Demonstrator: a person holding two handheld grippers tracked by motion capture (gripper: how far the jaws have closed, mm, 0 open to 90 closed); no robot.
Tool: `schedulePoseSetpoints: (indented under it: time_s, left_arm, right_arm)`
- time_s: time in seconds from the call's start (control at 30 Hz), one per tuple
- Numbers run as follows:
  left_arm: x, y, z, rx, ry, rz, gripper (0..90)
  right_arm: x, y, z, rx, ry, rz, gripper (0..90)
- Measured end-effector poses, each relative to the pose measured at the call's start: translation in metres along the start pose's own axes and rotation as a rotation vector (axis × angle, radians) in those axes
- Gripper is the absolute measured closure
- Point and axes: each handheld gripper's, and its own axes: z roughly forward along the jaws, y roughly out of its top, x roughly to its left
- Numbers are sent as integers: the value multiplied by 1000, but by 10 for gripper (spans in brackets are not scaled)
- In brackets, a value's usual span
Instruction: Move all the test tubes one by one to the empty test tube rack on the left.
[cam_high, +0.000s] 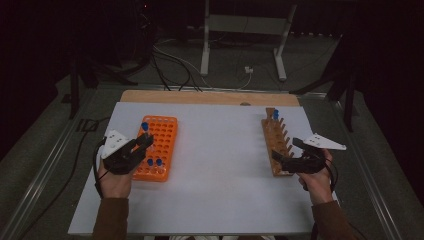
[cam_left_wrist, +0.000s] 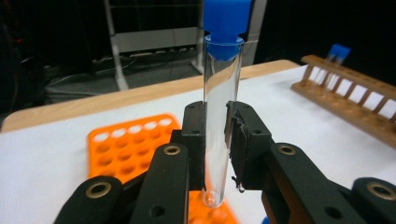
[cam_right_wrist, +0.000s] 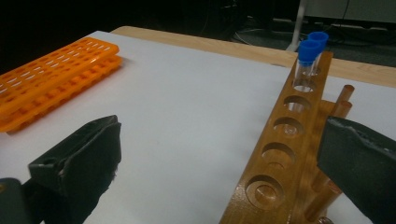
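The test tube (cam_left_wrist: 219, 116), clear glass with a blue cap, stands upright between the pads of the left gripper (cam_left_wrist: 215, 140), which is closed firmly on its lower half, with the round bottom hanging free just above the orange rack (cam_left_wrist: 126, 149). In the high view that gripper (cam_high: 142, 142) sits over the left edge of the orange rack (cam_high: 162, 135), and two more blue-capped tubes (cam_high: 154, 162) stand in that rack's near end. The wooden rack (cam_high: 276, 142) lies well apart from the orange rack, across the white table (cam_high: 220, 165), with capped tubes (cam_right_wrist: 308, 58) in its far holes and its nearer holes empty.

The right gripper (cam_high: 285, 159) rests at the near end of the wooden rack; its jaws stand wide open around that end in the right gripper view, clasping nothing, though they look placed to steady it.

The step in hand looks like carrying the tube from the orange rack over to the wooden one. To do it well, the tube should come clear of the orange rack's holes before any sideways travel, and stay vertical so it does not swing in the pads. The grip is low on slick glass, so steady pressure matters. Over the wooden rack, the tube's bottom should be centred above the next empty hole beside the filled ones, then lowered straight.
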Motion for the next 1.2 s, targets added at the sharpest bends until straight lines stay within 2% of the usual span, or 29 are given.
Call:
schedulePoseSetpoints:
  time_s: [0.2, 0.33, 0.6, 0.77, 0.97, 1.2]
  left_arm:
    - [12, -20, -8, 14, 33, -24, 781]
    - [15, -31, -10, 28, 40, -37, 781]
    - [14, -51, -6, 49, 47, -49, 782]
    - [11, -59, -1, 68, 25, -56, 782]
    - [11, -66, 1, 109, -6, -59, 782]
    - [7, -74, 3, 217, -7, -31, 783]
  right_arm:
    - [-2, -2, -2, 2, -21, -12, 0]
    - [-3, -2, -3, -1, -22, -12, 0]
    - [-5, -3, -4, -4, -28, -8, 0]
    - [-5, -4, -5, -5, -31, -5, 0]
    - [-7, -5, -6, -7, -34, -1, 0]
    - [-7, -5, -7, -6, -33, -2, 0]
